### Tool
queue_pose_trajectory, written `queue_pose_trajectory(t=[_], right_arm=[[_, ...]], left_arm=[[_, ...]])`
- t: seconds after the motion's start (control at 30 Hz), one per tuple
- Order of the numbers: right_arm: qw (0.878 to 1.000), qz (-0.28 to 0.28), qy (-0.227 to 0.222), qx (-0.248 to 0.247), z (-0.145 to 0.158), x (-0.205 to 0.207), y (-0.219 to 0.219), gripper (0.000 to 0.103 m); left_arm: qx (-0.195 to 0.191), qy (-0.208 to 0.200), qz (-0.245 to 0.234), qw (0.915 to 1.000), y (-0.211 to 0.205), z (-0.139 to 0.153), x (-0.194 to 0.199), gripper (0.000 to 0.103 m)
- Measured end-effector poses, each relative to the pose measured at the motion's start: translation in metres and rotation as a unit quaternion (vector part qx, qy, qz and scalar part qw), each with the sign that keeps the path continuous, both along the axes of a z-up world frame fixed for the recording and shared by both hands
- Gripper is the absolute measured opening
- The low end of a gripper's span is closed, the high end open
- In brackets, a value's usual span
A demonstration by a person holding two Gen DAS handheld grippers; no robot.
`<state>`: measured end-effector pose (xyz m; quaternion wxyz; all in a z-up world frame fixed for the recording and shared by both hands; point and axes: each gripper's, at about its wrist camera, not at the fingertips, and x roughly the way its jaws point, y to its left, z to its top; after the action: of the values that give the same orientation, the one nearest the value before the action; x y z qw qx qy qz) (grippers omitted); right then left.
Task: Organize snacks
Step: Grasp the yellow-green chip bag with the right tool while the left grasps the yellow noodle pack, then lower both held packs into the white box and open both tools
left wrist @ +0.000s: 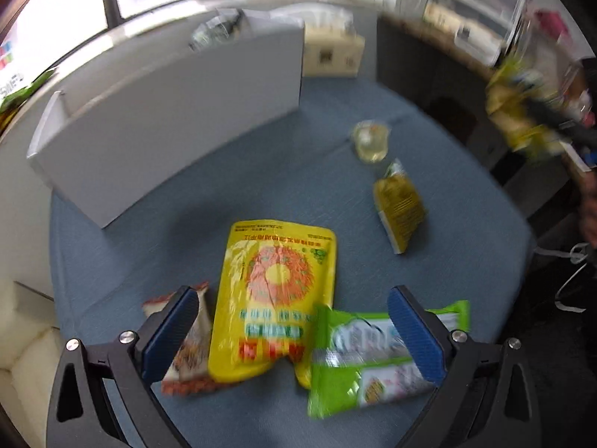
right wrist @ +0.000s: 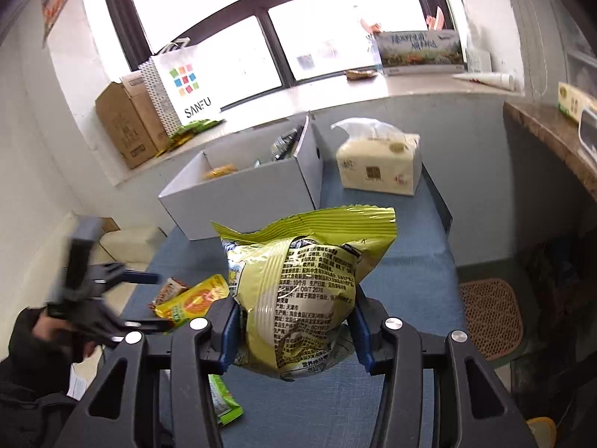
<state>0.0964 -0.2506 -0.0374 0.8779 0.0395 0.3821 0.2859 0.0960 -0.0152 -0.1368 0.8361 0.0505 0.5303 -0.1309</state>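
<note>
Blue tabletop (left wrist: 261, 171) filled the view, with a white cardboard box (right wrist: 238, 194) at 11 o'clock. Right gripper (right wrist: 294, 336) was clamped on a lime-green chip bag (right wrist: 298, 291). Left gripper (left wrist: 294, 332) hung spread wide over a yellow snack pouch (left wrist: 276, 287), with a green wrapper (left wrist: 358, 366) at 4 o'clock.
</note>
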Motion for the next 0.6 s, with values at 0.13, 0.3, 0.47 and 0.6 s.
queue_pose_trajectory(t=[0.13,0.3,0.47,0.6], right_arm=[[1.0,0.008,-0.001,0.003,0.003,-0.003,0.001,0.054],[1.0,0.009,0.007,0.002,0.0,-0.003,0.0,0.054],[1.0,0.013,0.015,0.002,-0.006,-0.003,0.002,0.054],[1.0,0.018,0.015,0.005,-0.008,-0.003,0.007,0.054]], left_arm=[[0.027,0.045,-0.012,0.9986,-0.009,-0.022,0.024,0.103],[0.031,0.077,-0.003,0.9965,-0.001,-0.038,0.033,0.098],[0.006,0.069,-0.013,0.9975,0.007,-0.027,0.027,0.051],[-0.009,0.021,0.003,0.9997,0.019,-0.008,0.018,0.036]])
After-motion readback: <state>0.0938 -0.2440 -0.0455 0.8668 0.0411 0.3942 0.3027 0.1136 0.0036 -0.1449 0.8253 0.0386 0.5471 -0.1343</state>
